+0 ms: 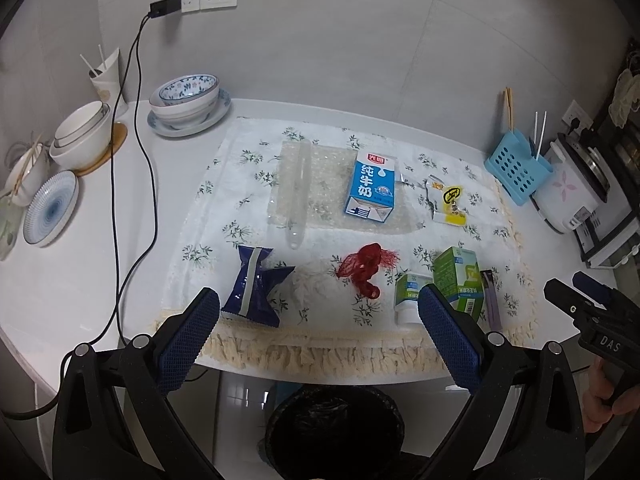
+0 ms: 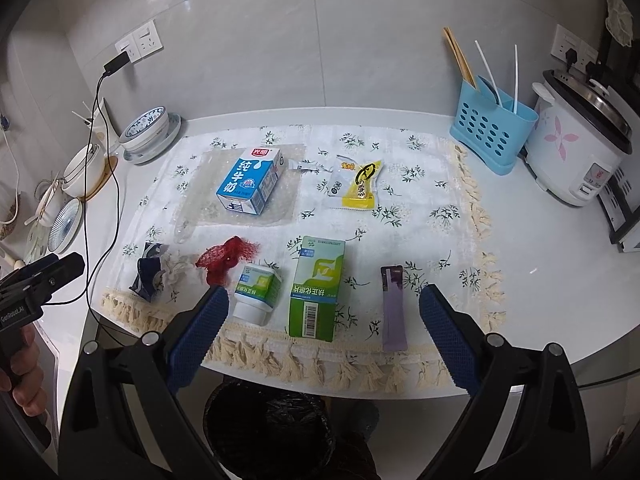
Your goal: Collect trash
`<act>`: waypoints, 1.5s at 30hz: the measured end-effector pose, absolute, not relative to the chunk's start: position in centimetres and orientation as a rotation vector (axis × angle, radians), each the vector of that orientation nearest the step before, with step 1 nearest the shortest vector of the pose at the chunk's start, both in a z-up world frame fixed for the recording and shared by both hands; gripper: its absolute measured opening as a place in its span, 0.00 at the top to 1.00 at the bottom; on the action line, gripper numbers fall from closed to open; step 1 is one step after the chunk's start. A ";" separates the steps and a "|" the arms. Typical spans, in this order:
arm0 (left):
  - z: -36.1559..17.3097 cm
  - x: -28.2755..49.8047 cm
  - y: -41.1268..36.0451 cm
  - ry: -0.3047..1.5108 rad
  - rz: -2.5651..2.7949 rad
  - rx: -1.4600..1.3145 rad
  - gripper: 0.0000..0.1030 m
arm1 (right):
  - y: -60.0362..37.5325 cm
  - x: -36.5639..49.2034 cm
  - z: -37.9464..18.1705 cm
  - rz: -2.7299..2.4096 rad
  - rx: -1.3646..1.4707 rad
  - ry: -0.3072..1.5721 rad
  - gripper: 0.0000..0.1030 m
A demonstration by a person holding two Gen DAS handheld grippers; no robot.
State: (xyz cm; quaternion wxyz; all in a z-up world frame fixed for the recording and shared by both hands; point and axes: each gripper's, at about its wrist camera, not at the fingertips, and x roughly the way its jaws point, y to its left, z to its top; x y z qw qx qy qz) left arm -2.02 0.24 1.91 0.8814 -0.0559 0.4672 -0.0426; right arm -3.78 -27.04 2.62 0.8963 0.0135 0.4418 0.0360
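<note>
- Presently, the left gripper (image 1: 319, 322) is held wide open and empty before the surface (image 1: 168, 184).
- Likewise the right gripper (image 2: 324, 316), above the green carton (image 2: 317, 288).

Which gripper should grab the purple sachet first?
Right, probably. The purple sachet lies just ahead of the open right gripper, near its right finger, while the open left gripper faces the blue wrapper.

Left gripper (image 1: 319, 338) fingers (image 1: 188, 344): blue mesh-textured pads on black frames, silver screws
Right gripper (image 2: 323, 334) fingers (image 2: 448, 334): likewise padded; body marked "DAS"
Left body: "GenRobot.AI" printed
</note>
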 end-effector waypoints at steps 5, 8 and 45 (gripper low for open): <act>1.9 -2.0 0.2 0.976 -0.093 -0.114 0.06 | -27.0 -3.6 2.6 0.074 0.028 0.918 0.11; 1.8 -2.0 0.2 0.977 -0.096 -0.114 0.06 | -27.0 -3.5 2.5 0.073 0.028 0.919 0.11; -7.0 3.6 5.3 1.131 -0.011 -0.081 0.06 | -19.0 2.3 -3.8 0.171 -0.085 1.074 0.11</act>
